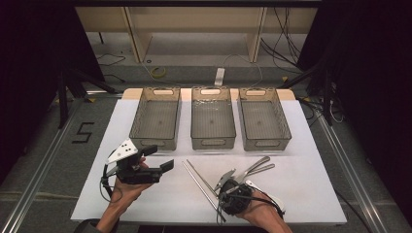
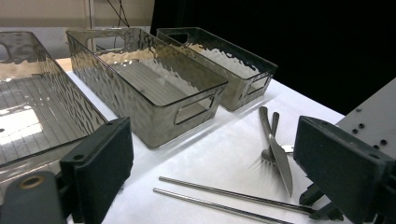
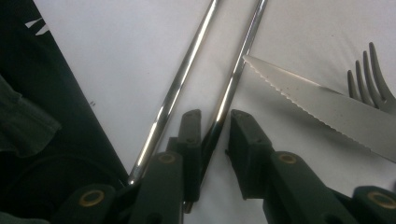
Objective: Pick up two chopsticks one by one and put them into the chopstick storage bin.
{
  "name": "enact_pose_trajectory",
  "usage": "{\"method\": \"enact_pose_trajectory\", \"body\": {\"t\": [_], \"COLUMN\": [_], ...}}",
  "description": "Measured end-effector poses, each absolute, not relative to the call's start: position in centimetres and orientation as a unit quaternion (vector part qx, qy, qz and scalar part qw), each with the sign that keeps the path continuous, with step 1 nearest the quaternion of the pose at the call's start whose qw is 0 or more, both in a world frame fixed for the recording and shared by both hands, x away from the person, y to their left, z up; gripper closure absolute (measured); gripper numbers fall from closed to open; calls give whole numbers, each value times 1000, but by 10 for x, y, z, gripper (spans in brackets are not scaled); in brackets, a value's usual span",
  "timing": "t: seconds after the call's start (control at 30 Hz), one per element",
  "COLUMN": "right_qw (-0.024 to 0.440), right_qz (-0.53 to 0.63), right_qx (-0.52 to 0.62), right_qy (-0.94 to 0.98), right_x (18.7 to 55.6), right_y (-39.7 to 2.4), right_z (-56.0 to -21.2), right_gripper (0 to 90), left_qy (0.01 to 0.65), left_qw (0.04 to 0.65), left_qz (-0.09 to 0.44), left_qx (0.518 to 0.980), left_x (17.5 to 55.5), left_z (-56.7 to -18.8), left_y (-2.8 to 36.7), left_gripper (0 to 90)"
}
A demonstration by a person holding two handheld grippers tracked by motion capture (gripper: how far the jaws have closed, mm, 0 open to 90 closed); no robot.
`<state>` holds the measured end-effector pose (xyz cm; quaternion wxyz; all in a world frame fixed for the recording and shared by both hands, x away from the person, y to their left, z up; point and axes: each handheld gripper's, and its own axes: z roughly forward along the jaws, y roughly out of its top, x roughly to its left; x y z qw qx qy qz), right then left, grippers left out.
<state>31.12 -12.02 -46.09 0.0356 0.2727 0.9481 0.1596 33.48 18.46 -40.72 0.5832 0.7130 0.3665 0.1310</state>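
Two steel chopsticks (image 1: 199, 179) lie side by side on the white mat. My right gripper (image 1: 218, 196) points down at their near end. In the right gripper view its narrow-set jaws straddle the right chopstick (image 3: 243, 56), with a thin gap still showing at the right pad, while the left chopstick (image 3: 182, 79) runs just outside the left jaw. A serrated knife (image 3: 317, 102) and a fork (image 3: 369, 79) lie just right of them. My left gripper (image 1: 160, 158) hovers over the mat's left side, held level, its jaws wide open and empty.
Three clear grey bins (image 1: 156, 141) (image 1: 213, 142) (image 1: 265, 142) stand in a row at the back of the mat, all empty. The knife (image 1: 226, 178) and fork (image 1: 260, 167) lie in front of the right bin. The mat's front edge is close under both hands.
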Motion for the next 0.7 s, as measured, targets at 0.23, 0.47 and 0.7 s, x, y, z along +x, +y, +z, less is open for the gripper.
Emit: {"method": "enact_pose_trajectory", "body": {"t": [0.23,0.47,0.7], "right_qw": [35,30,32], "right_qz": [151,138,132], "right_qx": [259,253,245], "right_qy": [953,957,960], "right_x": [317,322,322], "right_y": [-119,-117,-116], "right_z": [-461,-460,-459], "right_gripper": [811,847,851], "left_qy": [362,364,363], "left_qw": [585,584,584], "left_qz": [133,131,131], "left_qx": [713,713,714], "left_x": [333,334,334], "left_z": [-406,-406,-406], "left_y": [186,185,185], "left_gripper": [116,116,117]}}
